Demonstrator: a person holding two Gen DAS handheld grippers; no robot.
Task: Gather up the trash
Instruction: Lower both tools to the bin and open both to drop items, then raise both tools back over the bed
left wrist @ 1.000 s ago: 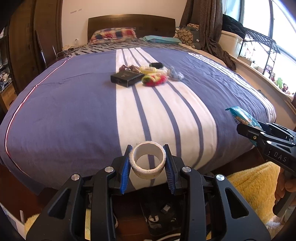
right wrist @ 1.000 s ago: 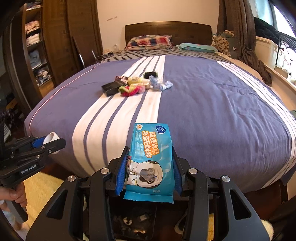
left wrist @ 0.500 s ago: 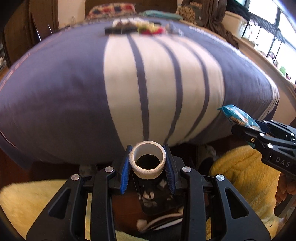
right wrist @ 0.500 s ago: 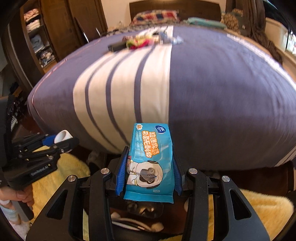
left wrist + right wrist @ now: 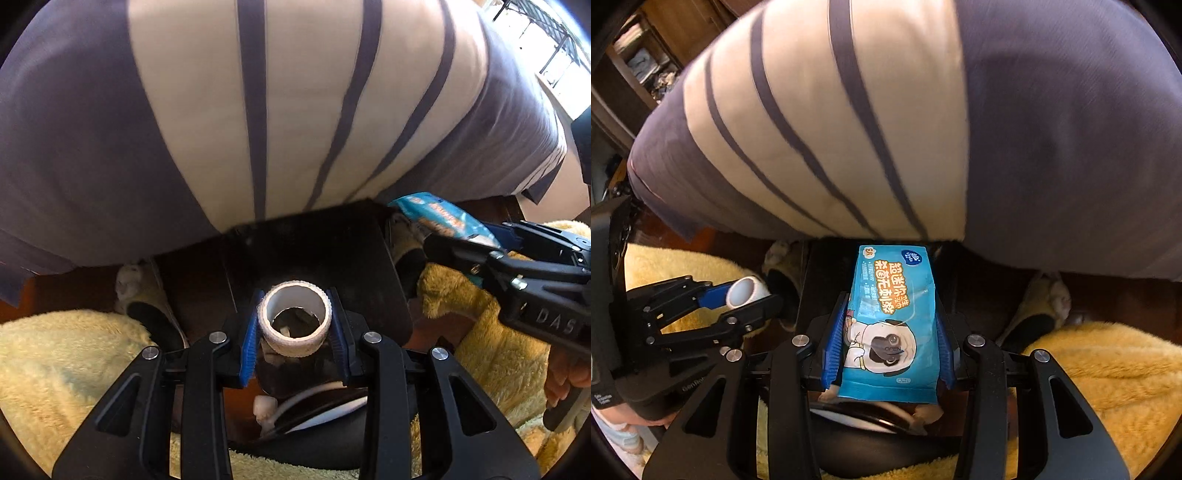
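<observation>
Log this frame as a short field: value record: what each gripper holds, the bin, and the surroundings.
left gripper: shut on white tape roll, open end facing the camera
right gripper: shut on blue wipes pack, printed side up
bin: black trash bin at the foot of the bed, directly below both grippers; some white scraps visible inside
release: not yet, both items clamped
bed: striped purple and white bedspread
floor: yellow fluffy rug, slippers either side of the bin
</observation>
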